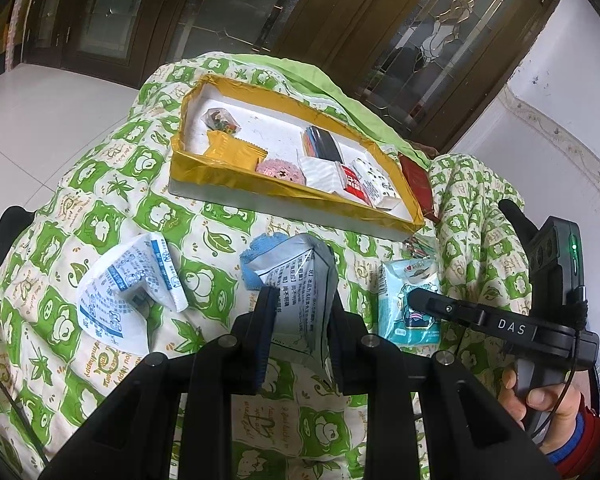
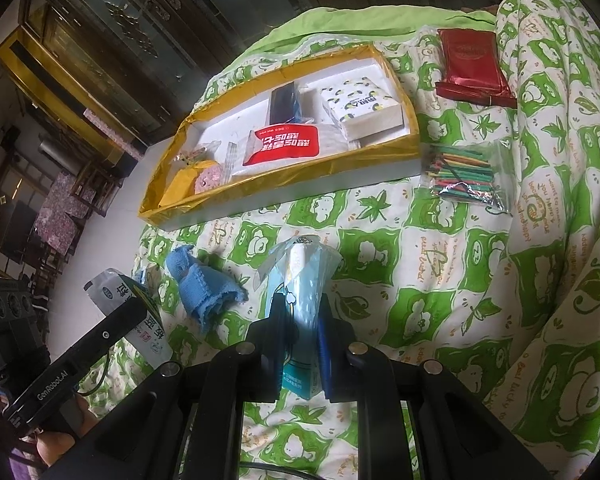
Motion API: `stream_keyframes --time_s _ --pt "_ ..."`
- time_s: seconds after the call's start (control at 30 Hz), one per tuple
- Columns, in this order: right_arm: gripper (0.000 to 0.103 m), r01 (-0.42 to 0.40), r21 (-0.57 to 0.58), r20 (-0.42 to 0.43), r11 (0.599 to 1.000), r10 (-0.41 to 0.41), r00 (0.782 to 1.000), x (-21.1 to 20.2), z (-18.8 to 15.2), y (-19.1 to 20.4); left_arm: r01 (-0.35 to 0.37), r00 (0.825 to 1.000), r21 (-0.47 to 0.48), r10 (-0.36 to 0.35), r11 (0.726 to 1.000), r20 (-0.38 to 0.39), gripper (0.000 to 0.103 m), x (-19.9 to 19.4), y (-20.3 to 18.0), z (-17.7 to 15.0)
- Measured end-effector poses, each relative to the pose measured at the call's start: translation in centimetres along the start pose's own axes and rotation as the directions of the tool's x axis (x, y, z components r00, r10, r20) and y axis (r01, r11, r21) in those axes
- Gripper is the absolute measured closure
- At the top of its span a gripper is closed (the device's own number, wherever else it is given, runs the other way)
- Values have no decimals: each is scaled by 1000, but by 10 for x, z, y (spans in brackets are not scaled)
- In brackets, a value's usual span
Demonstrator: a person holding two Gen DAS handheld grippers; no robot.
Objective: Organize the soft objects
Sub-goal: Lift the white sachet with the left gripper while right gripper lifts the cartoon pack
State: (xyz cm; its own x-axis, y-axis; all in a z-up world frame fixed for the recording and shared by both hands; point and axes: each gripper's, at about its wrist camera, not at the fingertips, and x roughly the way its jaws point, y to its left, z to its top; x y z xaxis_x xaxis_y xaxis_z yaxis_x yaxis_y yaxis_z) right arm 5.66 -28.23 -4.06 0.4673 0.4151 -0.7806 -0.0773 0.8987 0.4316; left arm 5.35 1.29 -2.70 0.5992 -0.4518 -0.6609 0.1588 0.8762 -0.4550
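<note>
On the green-and-white quilt (image 2: pixel 440 280), just in front of the gold-edged tray (image 1: pixel 224 182), both grippers have a soft pack each. Left gripper (image 1: pixel 300 312) is clamped on a grey-white printed sachet (image 1: pixel 300 280), crumpled, standing up betw. the fingers w/ its top corner poking toward the tray. Right gripper (image 2: pixel 300 320) is pinched on a pale teal tissue pack (image 2: pixel 300 276), cartoon print, clear plastic top flaring out above the fingers.

Near the tray's front wall: a folded blue cloth (image 2: pixel 204 292) lies betw. the two held packs, touching neither gripper. A white-and-blue sachet (image 1: pixel 128 292) lies bent, off to the left of the left gripper. A clear bag of coloured sticks (image 2: pixel 464 176) sits by the tray's right front corner; a dark red pouch (image 2: pixel 472 68) lies beyond it, beside the tray's right end.

Inside the tray: a yellow packet (image 1: pixel 232 152), a pink round item (image 1: pixel 280 170), a red-and-white pack (image 2: pixel 284 144), a white pack w/ yellow-black print (image 2: pixel 360 112) and a dark flat item (image 1: pixel 326 142), mostly toward the front wall; its white floor shows bare at the back left.

Quilt is lumpy, bulging high at the right. Behind the tray: dark wood-and-glass doors (image 1: pixel 440 40), pale tiled floor (image 1: pixel 40 120) at left.
</note>
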Motion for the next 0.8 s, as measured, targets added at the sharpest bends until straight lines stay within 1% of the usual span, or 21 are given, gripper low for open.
stream_keyframes --time_s 0.8 --pt "88 -1 0 56 1000 1 998 -14 6 -2 -3 1000 9 3 1000 -3 79 -1 -2 2"
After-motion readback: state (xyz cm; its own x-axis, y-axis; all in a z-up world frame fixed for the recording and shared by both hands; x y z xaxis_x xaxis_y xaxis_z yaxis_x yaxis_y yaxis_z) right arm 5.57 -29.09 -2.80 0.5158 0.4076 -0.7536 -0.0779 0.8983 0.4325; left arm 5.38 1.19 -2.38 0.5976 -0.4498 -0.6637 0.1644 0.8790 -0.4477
